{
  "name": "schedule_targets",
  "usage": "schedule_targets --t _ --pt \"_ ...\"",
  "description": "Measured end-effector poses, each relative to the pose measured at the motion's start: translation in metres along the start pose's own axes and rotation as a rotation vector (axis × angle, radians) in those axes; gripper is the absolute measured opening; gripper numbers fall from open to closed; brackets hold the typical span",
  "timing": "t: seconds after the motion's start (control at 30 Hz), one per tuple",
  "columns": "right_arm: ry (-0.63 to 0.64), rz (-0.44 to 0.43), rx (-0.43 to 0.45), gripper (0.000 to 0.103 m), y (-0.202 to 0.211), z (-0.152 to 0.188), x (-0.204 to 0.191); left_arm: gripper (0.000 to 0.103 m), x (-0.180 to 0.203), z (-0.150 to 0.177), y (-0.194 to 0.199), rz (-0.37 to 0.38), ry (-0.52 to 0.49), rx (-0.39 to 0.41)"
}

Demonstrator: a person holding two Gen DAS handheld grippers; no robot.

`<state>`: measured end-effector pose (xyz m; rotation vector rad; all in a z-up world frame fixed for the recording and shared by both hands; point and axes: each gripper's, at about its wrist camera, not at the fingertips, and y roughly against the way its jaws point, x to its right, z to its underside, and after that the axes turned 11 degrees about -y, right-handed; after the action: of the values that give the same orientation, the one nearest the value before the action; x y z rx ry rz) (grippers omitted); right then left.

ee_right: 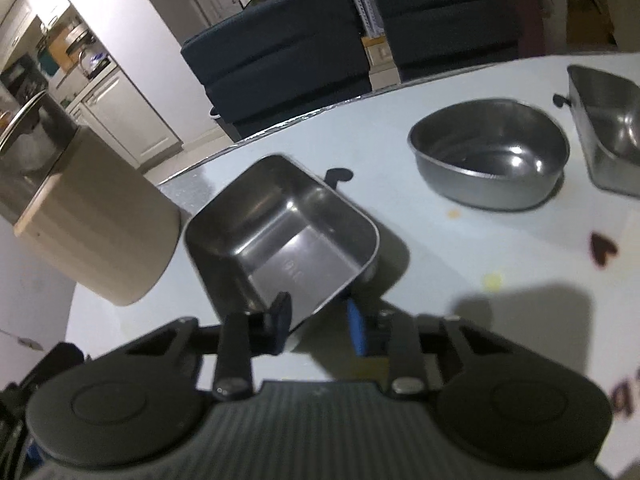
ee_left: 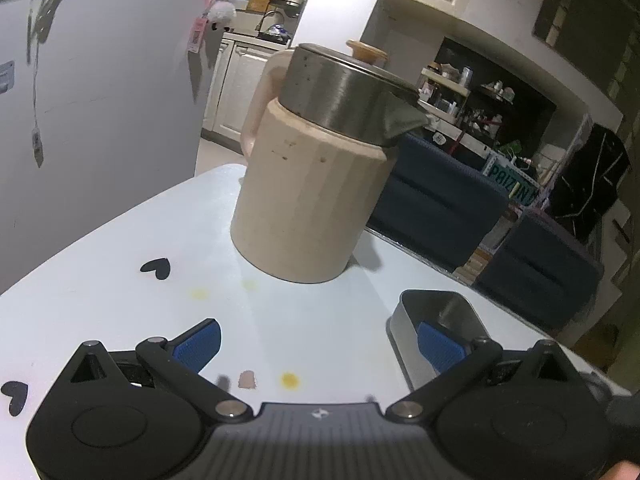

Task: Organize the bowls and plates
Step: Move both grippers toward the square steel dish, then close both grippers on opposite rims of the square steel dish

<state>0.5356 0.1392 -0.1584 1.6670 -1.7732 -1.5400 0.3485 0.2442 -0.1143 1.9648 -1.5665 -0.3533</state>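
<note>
Pale blue tabletop (ee_left: 100, 280) is seen under both cameras, with dark sofas behind. At the left, a beige jug (ee_left: 304, 204) with a steel lid is stood on it. The left gripper (ee_left: 318, 346) is held with jaws wide apart, nothing between them. A square steel dish (ee_right: 280, 232) is straddled at its near wall by the right gripper (ee_right: 320, 322), whether clamped cannot be told. Farther right, a round steel bowl (ee_right: 490, 156) and another steel dish (ee_right: 608, 128) are set just beside each other.
</note>
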Motion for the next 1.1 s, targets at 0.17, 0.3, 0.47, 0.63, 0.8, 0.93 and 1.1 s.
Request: schedule_targets --t 0.17,0.3,0.47,0.63,0.8,0.93,1.1 --pt "0.038 0.024 0.025 0.019 0.003 -0.013 0.013 0.102 0.009 0.001 -0.001 0.042 -0.044 -0.008" --pt "0.141 0.026 0.012 0.011 0.008 -0.017 0.018 0.091 0.019 0.002 -0.003 0.094 -0.081 -0.024" --pt "0.219 0.015 -0.009 0.003 0.013 -0.021 0.028 0.067 0.033 0.008 -0.015 0.151 -0.128 -0.118" --pt "0.279 0.009 -0.020 0.003 0.024 -0.013 0.035 0.049 0.042 0.016 -0.025 0.178 -0.155 -0.201" --pt "0.295 -0.019 -0.051 0.002 0.037 -0.004 0.045 0.013 0.039 0.020 -0.030 0.209 -0.140 -0.264" --pt "0.261 -0.038 -0.062 0.002 0.048 0.001 0.055 0.004 0.048 0.022 -0.026 0.230 -0.176 -0.314" --pt "0.235 -0.045 -0.057 0.002 0.066 0.011 0.064 0.003 0.052 0.018 -0.004 0.237 -0.207 -0.301"
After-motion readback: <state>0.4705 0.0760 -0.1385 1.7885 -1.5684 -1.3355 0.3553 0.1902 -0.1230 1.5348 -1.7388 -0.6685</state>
